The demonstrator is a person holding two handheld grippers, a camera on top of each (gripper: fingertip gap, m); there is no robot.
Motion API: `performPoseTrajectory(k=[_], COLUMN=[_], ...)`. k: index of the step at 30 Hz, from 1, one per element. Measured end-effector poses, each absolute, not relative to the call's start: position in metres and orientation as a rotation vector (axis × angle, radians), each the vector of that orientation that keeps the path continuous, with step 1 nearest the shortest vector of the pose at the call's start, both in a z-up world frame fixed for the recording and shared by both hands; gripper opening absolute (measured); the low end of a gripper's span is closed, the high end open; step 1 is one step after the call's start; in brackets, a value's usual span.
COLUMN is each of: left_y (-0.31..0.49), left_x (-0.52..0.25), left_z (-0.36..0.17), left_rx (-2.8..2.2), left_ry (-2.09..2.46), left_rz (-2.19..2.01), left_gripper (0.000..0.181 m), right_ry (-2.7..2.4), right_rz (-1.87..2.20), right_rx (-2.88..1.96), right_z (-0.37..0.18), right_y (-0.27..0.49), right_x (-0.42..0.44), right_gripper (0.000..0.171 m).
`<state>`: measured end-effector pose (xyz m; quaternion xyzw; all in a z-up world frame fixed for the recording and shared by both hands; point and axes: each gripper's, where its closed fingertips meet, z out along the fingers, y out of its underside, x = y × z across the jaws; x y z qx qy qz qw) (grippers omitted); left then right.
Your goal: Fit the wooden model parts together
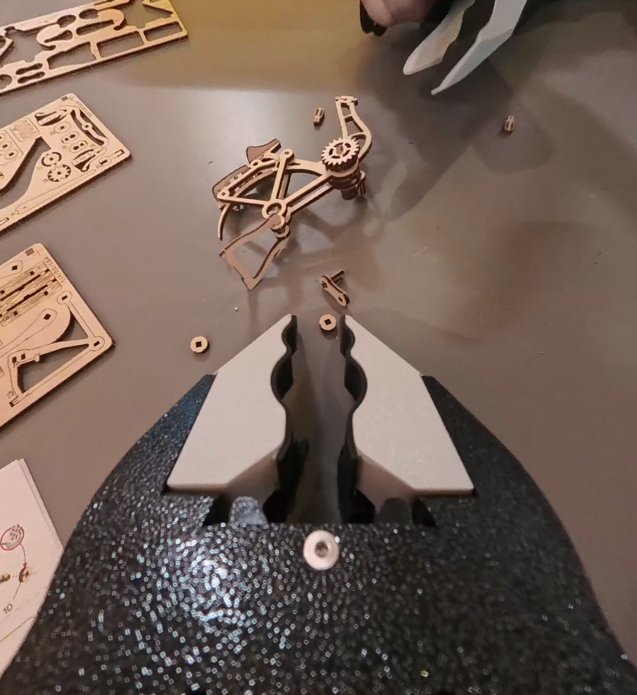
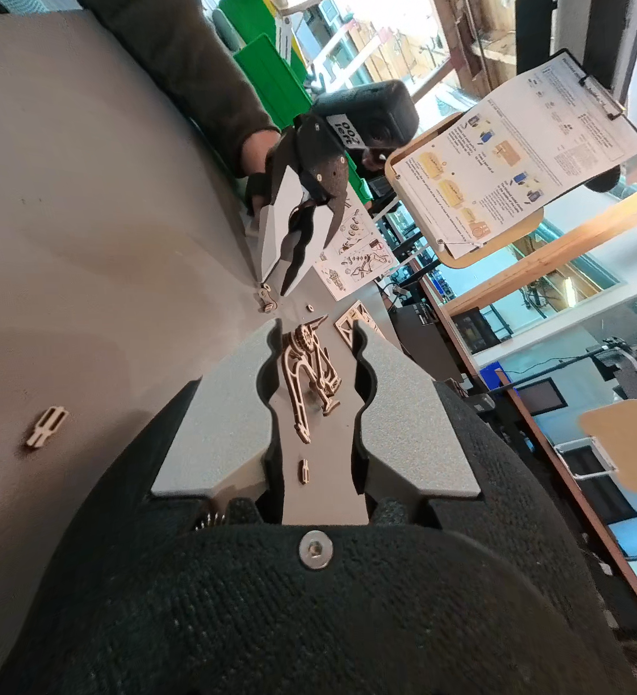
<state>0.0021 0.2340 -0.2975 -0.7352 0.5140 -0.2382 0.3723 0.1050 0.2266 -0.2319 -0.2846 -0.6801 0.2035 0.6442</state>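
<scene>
Left wrist view, L to R: down the left edge lie the laser-cut part sheets (image 1: 46, 169), several pieces already punched out, w/ an instruction leaflet (image 1: 4, 545) at lower left. Just right of those, a small washer (image 1: 199, 344) sits loose on the grey surface (image 1: 497, 338), well left of the left gripper (image 1: 318, 327). Its fingers (image 1: 256, 376) are slightly apart, gap narrow, nothing held; a second washer (image 1: 328, 322) lies right at the tip gap, and a short link piece (image 1: 335, 289) sits just beyond. Centre frame: the half-built wooden model (image 1: 290, 191), gear at its right end, resting on the surface, untouched by either tool. Two tiny clips, one (image 1: 319, 116) above the model, one (image 1: 511, 123) far right. Upper right: right gripper (image 1: 435, 71), fingers parted, empty. Right wrist view agrees: model seen between the right gripper's open fingers, not touched. Step, my read: picking the next small part, prob. the link or washer, before fitting it to the model. Next move needs the left tips lowered flat over that thin piece, closed gently on its edges, while the right steadies the model frame; parts are thin, so a misaligned pinch could skid them off.
</scene>
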Motion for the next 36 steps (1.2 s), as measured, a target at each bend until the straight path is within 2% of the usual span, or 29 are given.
performPoseTrajectory(k=[8, 16, 20, 25, 31, 36], left_y=[0.228, 0.227, 0.233, 0.233, 0.23, 0.227], left_x=[0.003, 0.004, 0.003, 0.014, 0.019, 0.021], left_z=[-0.296, -0.295, -0.291, -0.289, -0.295, -0.297], left_rx=[-1.842, -1.805, -1.803, -1.842, -1.87, -1.87], left_ry=[1.327, 1.34, 1.287, 1.218, 1.246, 1.279], left_rz=[-0.556, -0.517, -0.473, -0.421, -0.377, -0.374], left_gripper=[0.007, 0.004, 0.02, 0.021, 0.014, 0.001], right_ry=[-1.503, -1.497, -1.488, -1.48, -1.475, -1.476], right_rz=[0.455, 0.463, 0.476, 0.499, 0.524, 0.521], right_rx=[-0.662, -0.684, -0.696, -0.709, -0.717, -0.715], right_z=[-0.229, -0.23, -0.229, -0.229, -0.228, -0.228], right_y=[0.237, 0.242, 0.243, 0.244, 0.244, 0.243], right_x=[0.109, 0.109, 0.109, 0.11, 0.109, 0.108], right_gripper=[0.033, 0.031, 0.03, 0.03, 0.029, 0.029])
